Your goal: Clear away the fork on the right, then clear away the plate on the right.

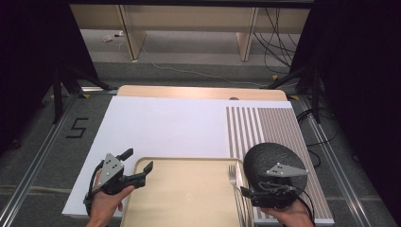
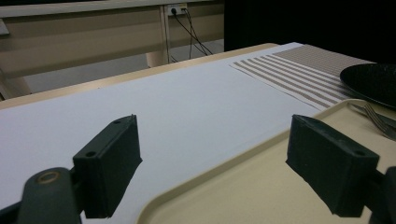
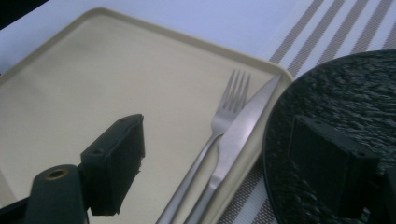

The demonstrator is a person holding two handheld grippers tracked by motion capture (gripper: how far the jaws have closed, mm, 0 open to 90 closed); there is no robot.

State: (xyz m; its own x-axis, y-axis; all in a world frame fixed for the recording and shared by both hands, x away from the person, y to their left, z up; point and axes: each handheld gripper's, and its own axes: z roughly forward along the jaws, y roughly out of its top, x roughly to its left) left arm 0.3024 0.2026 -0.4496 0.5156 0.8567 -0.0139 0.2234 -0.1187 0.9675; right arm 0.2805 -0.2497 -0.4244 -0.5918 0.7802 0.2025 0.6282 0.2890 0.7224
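Spread wide and pinching nothing at the right claw (image 3: pixel 219 140); just below and ahead of its jaws, side by side and touching, the fork (image 3: pixel 233 95) and the knife (image 3: pixel 254 105), lying flat at the near edge of the tray (image 3: pixel 93 70), tips pointing away from the claw. Under the other jaw, just beside the knife, the black plate (image 3: pixel 336 93) on the striped mat (image 3: pixel 322 32). Probably light, stiff and smooth, so likely to slip or swing if pinched near one end. Better to pinch across a handle near its middle, one piece at a time. Hard to get under, being thin and flat against the tray; perhaps tilt a jaw down to the tray floor first. Little room here: tray rim and plate edge close on one side of the claw, so lift straight up before going sideways. Much open tray on the opposite side. Spread and empty also at the left claw (image 2: pixel 212 135), astride the tray's far corner, with bare white sheet (image 2: pixel 187 93) ahead.
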